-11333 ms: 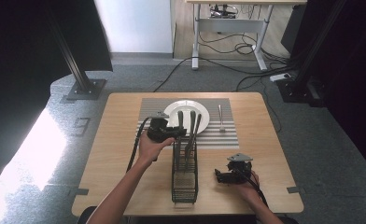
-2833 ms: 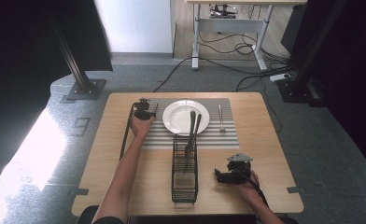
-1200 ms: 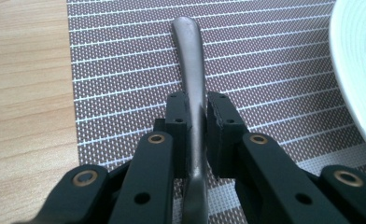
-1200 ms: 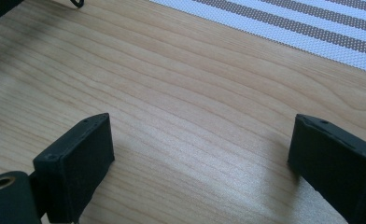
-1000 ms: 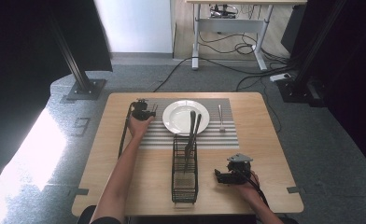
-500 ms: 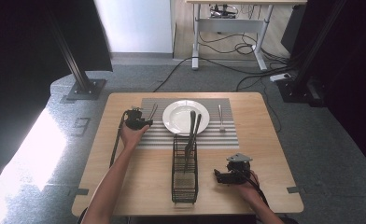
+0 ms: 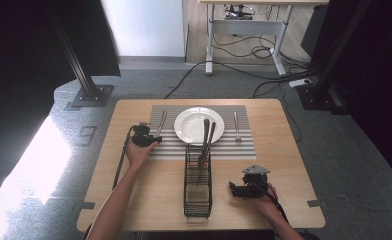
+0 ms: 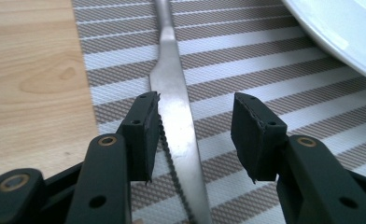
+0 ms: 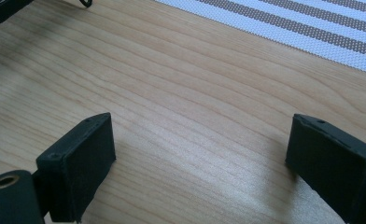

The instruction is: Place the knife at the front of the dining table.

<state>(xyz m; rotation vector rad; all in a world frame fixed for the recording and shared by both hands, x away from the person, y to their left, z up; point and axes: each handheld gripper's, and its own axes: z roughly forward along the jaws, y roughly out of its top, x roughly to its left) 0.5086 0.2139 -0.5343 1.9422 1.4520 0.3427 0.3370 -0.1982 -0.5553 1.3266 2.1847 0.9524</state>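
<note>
Lying flat on the striped placemat (image 7: 244, 145), just left of the white plate (image 7: 199, 125), is the knife (image 8: 172, 93), a slim bright steel blade with a serrated edge, its handle pointing away up the mat. The left gripper (image 8: 195, 135) sits low over it at the mat's left edge, blade running between the jaws; they have just been opening and now stand partly apart, pads clear of the metal, nothing held. It looks like the setting-down step of laying a place: knife delivered, grip let go. Next move, I'd judge, is to draw that gripper straight back without nudging the blade, then go to the black wire basket (image 7: 198, 200) at mid-table, where two dark-handled utensils (image 7: 205, 142) lean out over the plate's rim. Over on the mat's right lies a fork (image 7: 236, 125). The right gripper (image 9: 202, 154) rests on the pale wood table (image 7: 134, 200) near the front edge, jaws wide, empty, matte black rubbery pads against smooth grain.
</note>
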